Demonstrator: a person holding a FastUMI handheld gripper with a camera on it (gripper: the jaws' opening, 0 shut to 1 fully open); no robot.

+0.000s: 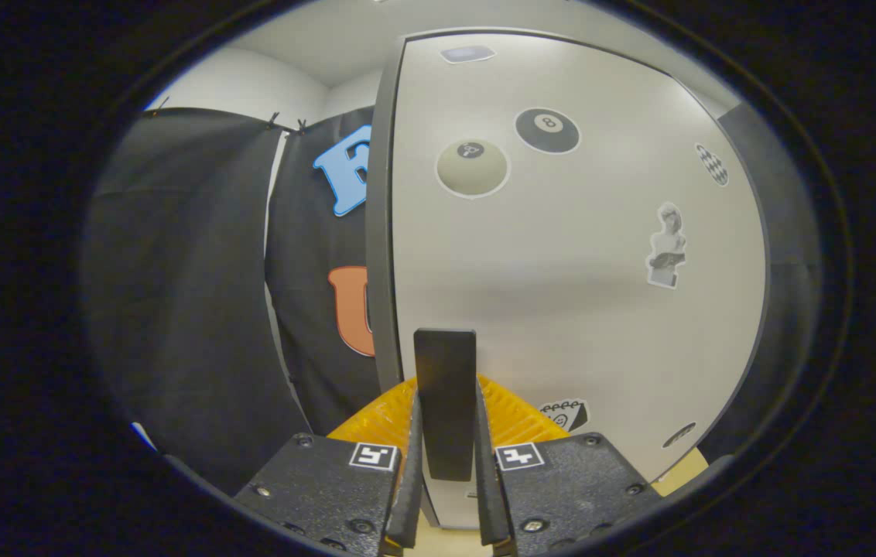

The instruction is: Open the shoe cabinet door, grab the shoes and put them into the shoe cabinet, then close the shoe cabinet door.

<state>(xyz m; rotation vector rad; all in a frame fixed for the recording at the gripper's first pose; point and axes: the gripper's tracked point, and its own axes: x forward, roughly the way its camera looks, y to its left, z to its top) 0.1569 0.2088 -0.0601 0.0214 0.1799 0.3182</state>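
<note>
Door handle (446, 402) is being pinched between tool (446, 464) fingers, standing upright on cabinet door (562, 263), hinge side not being shown.

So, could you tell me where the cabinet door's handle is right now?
In the gripper view the dark handle stands upright between the two fingers of the gripper, which press on it from both sides, low on the white sticker-covered door.

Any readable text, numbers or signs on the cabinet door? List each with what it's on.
"8": on the black billiard-ball sticker on the cabinet door.
Beige ball sticker: small mark, too blurred to read.
Other stickers: no legible text.
The hand-held gripper is shut on the door handle.
</note>
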